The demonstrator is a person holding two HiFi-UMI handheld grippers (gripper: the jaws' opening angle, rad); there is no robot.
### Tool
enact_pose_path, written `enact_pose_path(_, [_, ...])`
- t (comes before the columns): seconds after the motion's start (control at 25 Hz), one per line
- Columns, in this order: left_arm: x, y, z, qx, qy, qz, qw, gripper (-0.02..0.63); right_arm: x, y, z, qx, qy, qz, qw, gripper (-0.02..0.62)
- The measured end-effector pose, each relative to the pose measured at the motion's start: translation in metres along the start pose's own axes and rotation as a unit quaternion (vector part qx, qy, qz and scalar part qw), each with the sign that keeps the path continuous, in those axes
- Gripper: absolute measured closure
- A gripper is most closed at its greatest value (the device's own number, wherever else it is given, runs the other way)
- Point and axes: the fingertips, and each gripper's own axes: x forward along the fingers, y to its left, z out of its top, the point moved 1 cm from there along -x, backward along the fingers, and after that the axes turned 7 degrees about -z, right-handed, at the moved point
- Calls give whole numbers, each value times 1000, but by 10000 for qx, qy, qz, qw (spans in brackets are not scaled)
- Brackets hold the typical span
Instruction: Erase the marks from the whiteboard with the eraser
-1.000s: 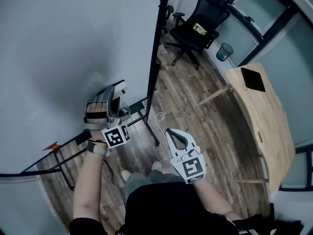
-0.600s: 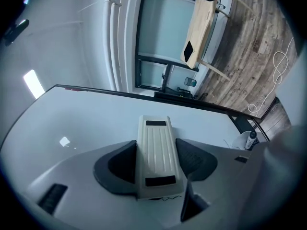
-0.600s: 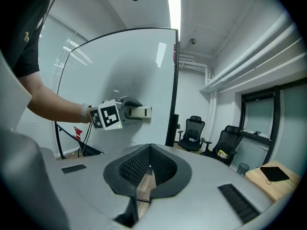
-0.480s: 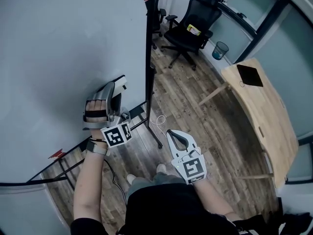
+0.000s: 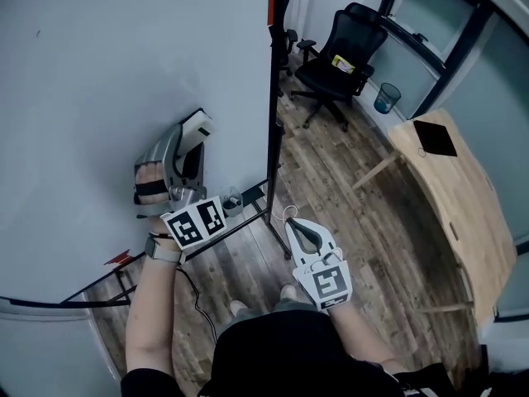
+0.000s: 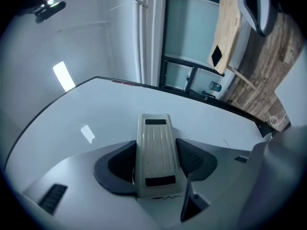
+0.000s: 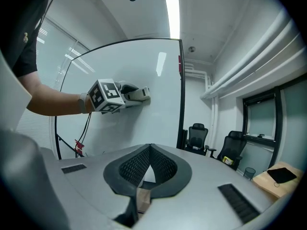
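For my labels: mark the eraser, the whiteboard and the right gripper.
eraser (image 6: pixel 156 152), left gripper view, middle of its ribbed back.
whiteboard (image 5: pixel 99 64), head view, bare surface.
right gripper (image 7: pixel 150 147), right gripper view, where its fingertips meet.

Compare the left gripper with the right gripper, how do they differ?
The left gripper grips the eraser; the right gripper holds nothing, its fingers closed together. The left gripper is raised at the whiteboard; the right gripper sits low, away from it. Neither is open.
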Motion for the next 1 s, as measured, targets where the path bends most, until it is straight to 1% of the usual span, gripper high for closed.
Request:
enact_pose_path(0.2, [-26,40,-20,-836,127,215,9962,337,7,21,15,-16,-126,196,9997,568])
enact_pose_path(0.28, [-39,53,-29,-1186,159,262,9925,337,11,29,19,11,-165,276,9995,568])
enact_pose_path(0.36, [-54,63,-37,-1646,138,244,9860,337,15,37,24,-9,-218,400,9990,568])
enact_pose_path(0.52, [-89,70,-59,-2594,91,155,9656,337,24,61,35,-101,-321,714,9969,568])
enact_pose_path(0.6, [-105,66,-73,-2947,155,111,9554,337,31,74,40,-140,-363,879,9954,568])
enact_pose_path(0.76, [-139,50,-102,-3536,360,44,9347,337,42,104,48,-204,-417,1269,9908,568])
enact_pose_path(0.88, [-166,37,-122,-3865,507,-8,9209,337,50,130,54,-175,-429,1568,9866,568])
enact_pose_path(1.0, [-190,10,-136,-4154,722,-264,9064,337,57,149,58,-158,-452,1844,9817,568])
